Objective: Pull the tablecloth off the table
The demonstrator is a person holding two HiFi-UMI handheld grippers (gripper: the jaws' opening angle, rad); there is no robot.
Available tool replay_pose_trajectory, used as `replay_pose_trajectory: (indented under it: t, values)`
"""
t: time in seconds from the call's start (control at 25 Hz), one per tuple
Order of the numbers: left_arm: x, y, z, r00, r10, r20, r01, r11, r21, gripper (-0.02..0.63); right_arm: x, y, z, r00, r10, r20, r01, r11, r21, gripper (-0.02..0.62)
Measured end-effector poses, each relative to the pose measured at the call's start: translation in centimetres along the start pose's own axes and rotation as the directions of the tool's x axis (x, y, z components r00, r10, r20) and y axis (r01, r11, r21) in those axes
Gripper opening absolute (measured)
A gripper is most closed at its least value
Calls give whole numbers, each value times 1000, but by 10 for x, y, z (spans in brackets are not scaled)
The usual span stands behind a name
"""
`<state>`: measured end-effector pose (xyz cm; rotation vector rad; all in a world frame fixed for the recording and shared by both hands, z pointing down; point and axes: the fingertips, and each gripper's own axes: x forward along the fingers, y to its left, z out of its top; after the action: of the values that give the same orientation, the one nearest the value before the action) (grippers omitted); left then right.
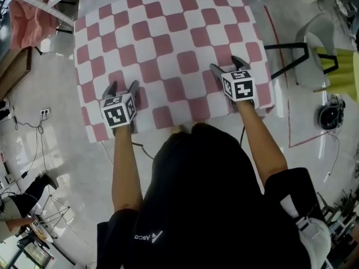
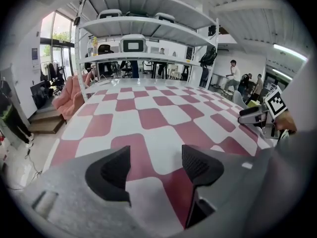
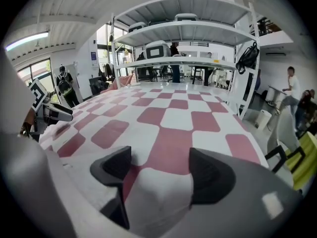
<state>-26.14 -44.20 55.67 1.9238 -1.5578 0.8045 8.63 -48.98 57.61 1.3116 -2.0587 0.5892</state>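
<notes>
A pink-and-white checkered tablecloth (image 1: 168,38) covers the whole table, and its near edge hangs over just in front of me. My left gripper (image 1: 122,86) is over the cloth's near-left part, pointing slantwise down at it. Its jaws stand open over flat cloth (image 2: 148,118) with nothing between the pads (image 2: 156,165). My right gripper (image 1: 227,64) is over the near-right part, also open. In the right gripper view (image 3: 158,170) a raised white hump of cloth (image 3: 158,192) lies between the jaws, and the pads do not press on it. Each gripper shows in the other's view: the right gripper (image 2: 255,114) and the left gripper (image 3: 54,112).
A white shelf rack (image 2: 148,24) stands beyond the table's far end. A pink cloth (image 1: 28,15) hangs at the far left, and a pale chair (image 1: 320,43) stands to the right of the table. Cables and a socket strip (image 1: 44,113) lie on the floor at left. People stand far back (image 2: 233,73).
</notes>
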Motion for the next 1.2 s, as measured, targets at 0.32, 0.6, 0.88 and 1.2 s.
replay_pose_trajectory:
  t: [0.32,0.6,0.88,1.2]
  values:
    - [13,7,-8,996,10,-93,-12,1000,-27,314,8,-3,1,997,16,-71,-15,1000,7,376]
    - [15,-1,-4,997,-9,-80,9,1000,2,222,9,9,4,997,44,-71,-45,999,-16,224]
    - [15,-1,-2,998,-15,-65,14,1000,-5,57,7,20,5,997,33,-71,-33,999,-1,65]
    - [10,-13,2,999,-27,-22,27,1000,11,11,-2,32,7,998,60,-31,-59,998,37,6]
